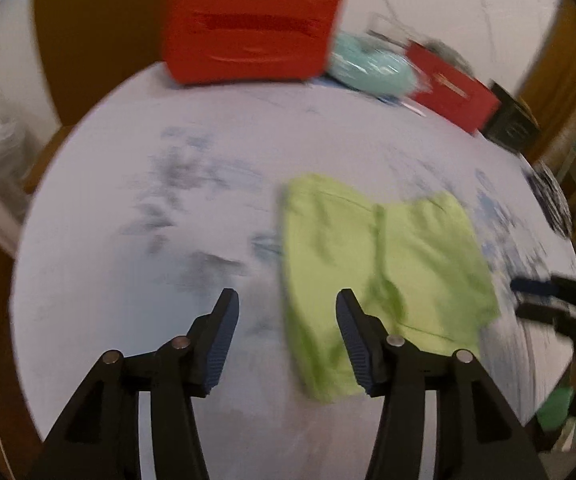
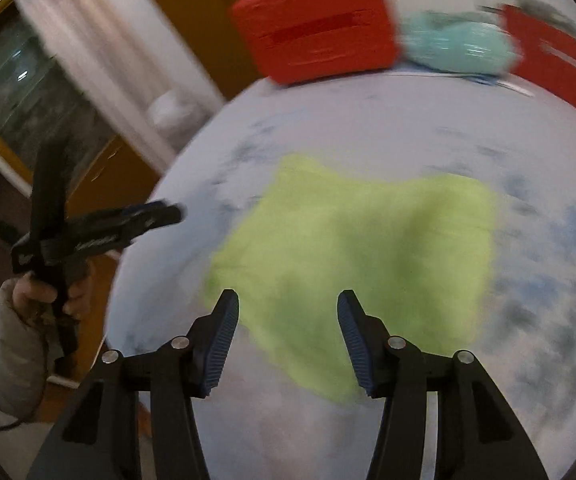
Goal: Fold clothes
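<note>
Left wrist view first: my left tool (image 1: 284, 336) hangs above the table (image 1: 168, 184) with its jaws parted and nothing between them, the ribbed blue pads bare. The green garment (image 1: 376, 264) lies just ahead and to the right of it, flat on the table, already doubled over, with a seam running down its middle and soft creases near the front edge. At the far right edge I catch my right tool (image 1: 544, 300), dark and blurred.

Right wrist view now: my right tool (image 2: 288, 336) is released too, jaws apart, nothing gripped, and the green garment (image 2: 352, 256) spreads under and beyond it as a rough rectangle with a ragged near corner. It looks like thin, matte cotton, limp enough to drape. Off to the left a hand (image 2: 44, 292) in a pale sleeve holds my left tool (image 2: 160, 214) clear of the cloth.

My reading: one fold is laid down and both tools are off the fabric, between folds. Next I need to pinch an edge at two points and carry it across, keeping the layers together so they don't slide.

Behind, at the table's far edge, sit a hard red case (image 2: 316, 28), a pale teal bundle (image 2: 456, 46) and a flat red box (image 1: 454, 90). The table's covering is pale with smudgy blue-grey print.
</note>
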A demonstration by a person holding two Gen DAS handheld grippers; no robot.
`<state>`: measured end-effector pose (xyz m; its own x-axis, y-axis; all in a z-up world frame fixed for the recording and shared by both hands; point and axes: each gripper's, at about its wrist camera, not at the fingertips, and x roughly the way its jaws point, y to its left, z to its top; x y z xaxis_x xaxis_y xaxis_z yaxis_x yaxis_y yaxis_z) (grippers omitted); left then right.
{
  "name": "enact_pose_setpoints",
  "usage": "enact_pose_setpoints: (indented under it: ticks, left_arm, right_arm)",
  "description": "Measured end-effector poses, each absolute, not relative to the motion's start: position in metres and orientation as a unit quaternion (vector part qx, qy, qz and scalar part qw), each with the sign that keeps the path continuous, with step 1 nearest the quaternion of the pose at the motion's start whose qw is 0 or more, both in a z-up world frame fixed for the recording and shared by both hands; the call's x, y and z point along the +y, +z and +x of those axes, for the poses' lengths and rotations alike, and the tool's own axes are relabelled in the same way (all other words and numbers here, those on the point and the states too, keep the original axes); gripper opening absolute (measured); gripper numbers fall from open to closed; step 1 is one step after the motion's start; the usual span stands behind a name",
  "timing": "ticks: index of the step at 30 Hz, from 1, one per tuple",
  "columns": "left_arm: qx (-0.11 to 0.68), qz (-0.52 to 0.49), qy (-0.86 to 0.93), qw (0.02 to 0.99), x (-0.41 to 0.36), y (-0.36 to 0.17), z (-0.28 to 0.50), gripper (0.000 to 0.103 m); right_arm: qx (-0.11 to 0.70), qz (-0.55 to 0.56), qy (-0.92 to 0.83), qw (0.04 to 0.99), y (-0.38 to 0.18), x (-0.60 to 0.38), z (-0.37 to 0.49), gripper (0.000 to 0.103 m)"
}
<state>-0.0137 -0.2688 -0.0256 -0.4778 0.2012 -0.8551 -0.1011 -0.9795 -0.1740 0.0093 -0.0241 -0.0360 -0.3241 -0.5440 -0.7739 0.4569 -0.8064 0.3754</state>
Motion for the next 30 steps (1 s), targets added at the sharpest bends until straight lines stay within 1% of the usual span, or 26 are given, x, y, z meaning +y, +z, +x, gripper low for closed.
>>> enact_pose_setpoints:
  ticks: [2, 5, 8, 10, 18, 19, 20, 21, 25, 27, 30]
  left_arm:
    - [-0.032, -0.512, 0.851, 0.109, -0.247, -0.031, -0.014, 0.053]
    - [-0.027, -0.524, 0.841, 0.129, -0.224, -0.035, -0.015, 0.053]
    - [-0.02, -0.534, 0.833, 0.14, -0.206, -0.037, -0.018, 0.054]
    - [-0.013, -0.541, 0.829, 0.138, -0.198, -0.04, -0.018, 0.056]
    - [-0.022, -0.561, 0.814, 0.15, -0.178, -0.052, -0.027, 0.056]
    - [-0.018, -0.562, 0.813, 0.151, -0.175, -0.054, -0.028, 0.043]
    - [-0.009, -0.565, 0.812, 0.149, -0.172, -0.057, -0.03, 0.025]
    - [0.001, -0.57, 0.809, 0.146, -0.17, -0.059, -0.033, 0.005]
    - [0.018, -0.562, 0.814, 0.145, -0.172, -0.049, -0.04, 0.004]
    - [0.047, -0.547, 0.826, 0.13, -0.179, -0.035, -0.05, 0.004]
    - [0.097, -0.519, 0.844, 0.094, -0.196, -0.011, -0.074, 0.004]
  right_arm:
    - [-0.053, 0.505, -0.815, 0.278, -0.043, 0.001, 0.005, 0.051]
    - [-0.071, 0.525, -0.814, 0.237, -0.055, 0.035, -0.004, 0.051]
    - [-0.086, 0.534, -0.812, 0.22, -0.062, 0.053, -0.006, 0.051]
    - [-0.095, 0.537, -0.81, 0.215, -0.065, 0.059, -0.008, 0.051]
    - [-0.106, 0.544, -0.799, 0.233, -0.079, 0.066, -0.004, 0.053]
    - [-0.104, 0.543, -0.798, 0.238, -0.08, 0.064, -0.005, 0.053]
    - [-0.101, 0.541, -0.798, 0.244, -0.08, 0.06, -0.007, 0.053]
    - [-0.097, 0.539, -0.798, 0.251, -0.08, 0.057, -0.009, 0.053]
    - [-0.084, 0.532, -0.796, 0.276, -0.08, 0.041, -0.017, 0.053]
    - [-0.076, 0.541, -0.787, 0.288, -0.087, 0.03, -0.022, 0.053]
    - [-0.058, 0.569, -0.772, 0.277, -0.102, 0.021, -0.028, 0.053]
